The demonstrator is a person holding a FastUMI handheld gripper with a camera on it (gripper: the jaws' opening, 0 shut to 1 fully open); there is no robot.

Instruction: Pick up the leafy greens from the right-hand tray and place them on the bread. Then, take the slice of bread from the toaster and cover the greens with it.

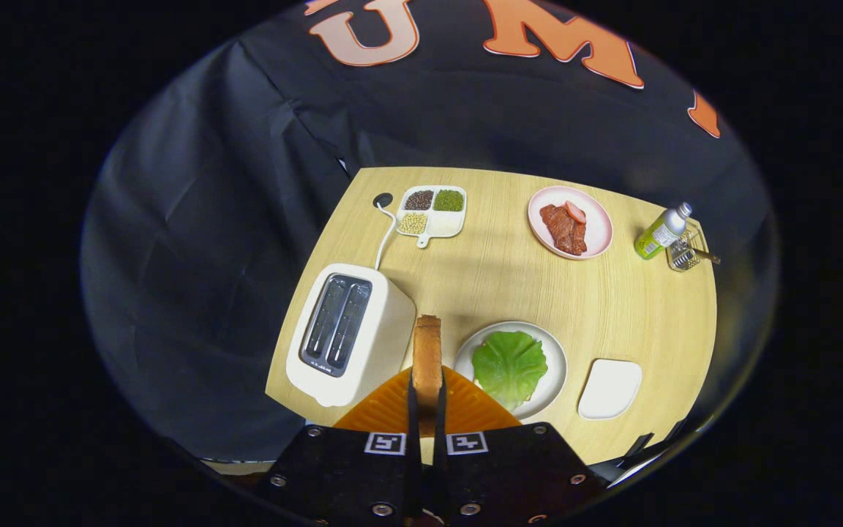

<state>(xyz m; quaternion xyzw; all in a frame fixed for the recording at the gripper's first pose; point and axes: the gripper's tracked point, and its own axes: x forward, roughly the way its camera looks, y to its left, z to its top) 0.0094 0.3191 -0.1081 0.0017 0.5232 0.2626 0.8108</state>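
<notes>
While gripper (426, 399) clamps bread slice (427, 359)

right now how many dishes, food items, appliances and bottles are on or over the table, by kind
Dishes: 4 (round plate, pink plate, divided tray, empty white tray)
Food items: 3 (bread slice clamped between the gripper fingers, leafy greens, meat)
Appliances: 1 (toaster)
Bottles: 1 (bottle)
Total: 9

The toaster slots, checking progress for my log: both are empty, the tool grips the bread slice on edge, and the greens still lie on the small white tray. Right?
One thing is off. In the gripper view the greens lie on the round plate, not the small white tray. The toaster slots are empty and the tool grips the bread slice on edge.
</notes>
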